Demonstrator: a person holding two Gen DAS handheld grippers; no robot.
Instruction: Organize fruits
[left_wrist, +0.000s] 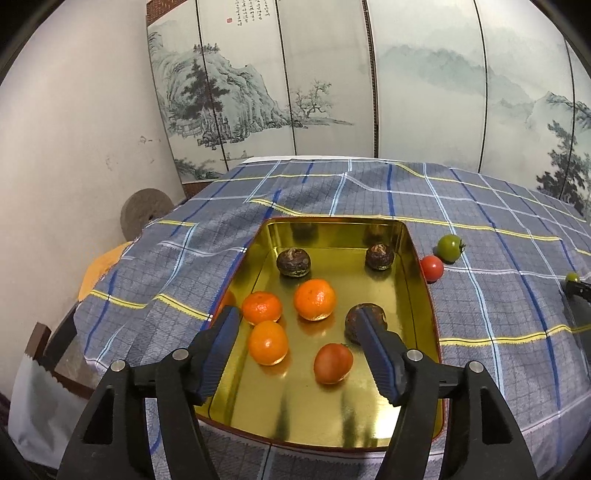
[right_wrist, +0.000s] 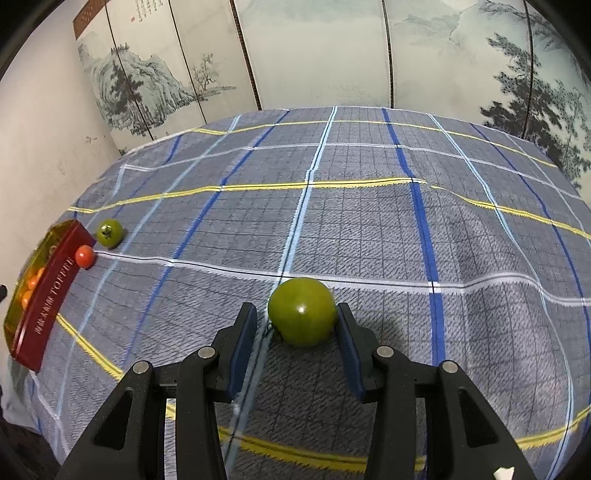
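Observation:
A gold tin (left_wrist: 332, 220) with red outer walls stands on the checked tablecloth. In it lie three oranges (left_wrist: 314, 299), three dark brown fruits (left_wrist: 293, 262) and a red tomato (left_wrist: 333, 363). My left gripper (left_wrist: 295, 314) hangs open over the tin's near half; the red tomato rests on the tin floor below and between its fingers, untouched. In the right wrist view my right gripper (right_wrist: 295, 308) straddles a green tomato (right_wrist: 302, 312) on the cloth. The right pad is against the tomato, while a gap shows at the left pad. The tin (right_wrist: 48, 295) is at the far left.
Just right of the tin lie a small red tomato (left_wrist: 431, 267) and a green tomato (left_wrist: 450, 247). A painted folding screen (left_wrist: 406, 74) stands behind the table. The cloth drops off the table's left edge, near a round brown disc (left_wrist: 146, 210).

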